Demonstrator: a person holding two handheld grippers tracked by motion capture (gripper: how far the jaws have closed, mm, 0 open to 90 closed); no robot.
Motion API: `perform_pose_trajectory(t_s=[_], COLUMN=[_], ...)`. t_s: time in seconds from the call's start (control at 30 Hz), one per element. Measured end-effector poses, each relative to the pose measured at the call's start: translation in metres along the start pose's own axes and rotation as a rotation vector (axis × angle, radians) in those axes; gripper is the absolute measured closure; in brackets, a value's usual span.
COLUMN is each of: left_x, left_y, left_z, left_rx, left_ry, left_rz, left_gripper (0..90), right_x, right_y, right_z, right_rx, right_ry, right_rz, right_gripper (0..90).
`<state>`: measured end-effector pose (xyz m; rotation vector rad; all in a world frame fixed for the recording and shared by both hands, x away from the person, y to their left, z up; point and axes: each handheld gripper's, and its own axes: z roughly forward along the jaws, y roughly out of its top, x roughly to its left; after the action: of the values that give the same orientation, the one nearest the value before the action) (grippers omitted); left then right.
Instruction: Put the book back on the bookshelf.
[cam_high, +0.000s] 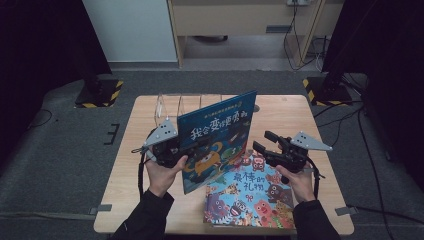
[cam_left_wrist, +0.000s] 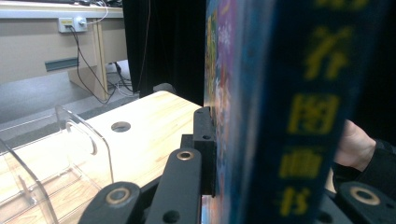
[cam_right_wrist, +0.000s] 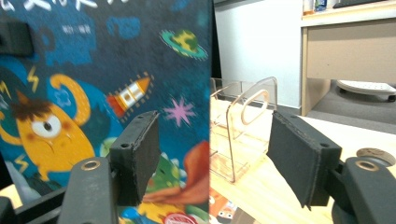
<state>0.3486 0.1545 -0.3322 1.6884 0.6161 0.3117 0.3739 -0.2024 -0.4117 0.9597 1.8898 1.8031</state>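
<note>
Our left gripper (cam_high: 172, 150) is clamped on the blue book (cam_high: 217, 140), held upright mid-tabletop. Our right gripper (cam_high: 265, 145) waits with jaws apart at 3 o'clock. Still left: the clear rack (cam_high: 172, 107) at 11 o'clock and a second book (cam_high: 250, 197) lying flat.

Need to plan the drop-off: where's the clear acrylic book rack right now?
In the high view the clear rack stands at the table's far edge, left of centre, just behind the upright blue book clamped in the left hand-held gripper.
</note>
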Motion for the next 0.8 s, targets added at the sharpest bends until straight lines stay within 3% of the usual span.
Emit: perform_pose_trajectory(t_s=[0.4, 0.63, 0.8], left_x=[0.02, 0.037, 0.04], left_y=[0.025, 0.032, 0.037], left_z=[-0.035, -0.053, -0.06], left_rx=[-0.058, -0.095, -0.107], left_ry=[0.108, 0.177, 0.232], left_rz=[-0.012, -0.029, -0.022], left_gripper=[82.5, 82.5, 82.5], right_x=[-0.011, -0.022, -0.03], right_y=[-0.004, -0.016, -0.024], right_z=[-0.008, -0.013, -0.019], right_rx=[0.021, 0.088, 0.132], right_ry=[-0.051, -0.126, -0.172], right_rz=[-0.002, -0.017, -0.028], right_gripper=[33.3, 28.7, 27.9])
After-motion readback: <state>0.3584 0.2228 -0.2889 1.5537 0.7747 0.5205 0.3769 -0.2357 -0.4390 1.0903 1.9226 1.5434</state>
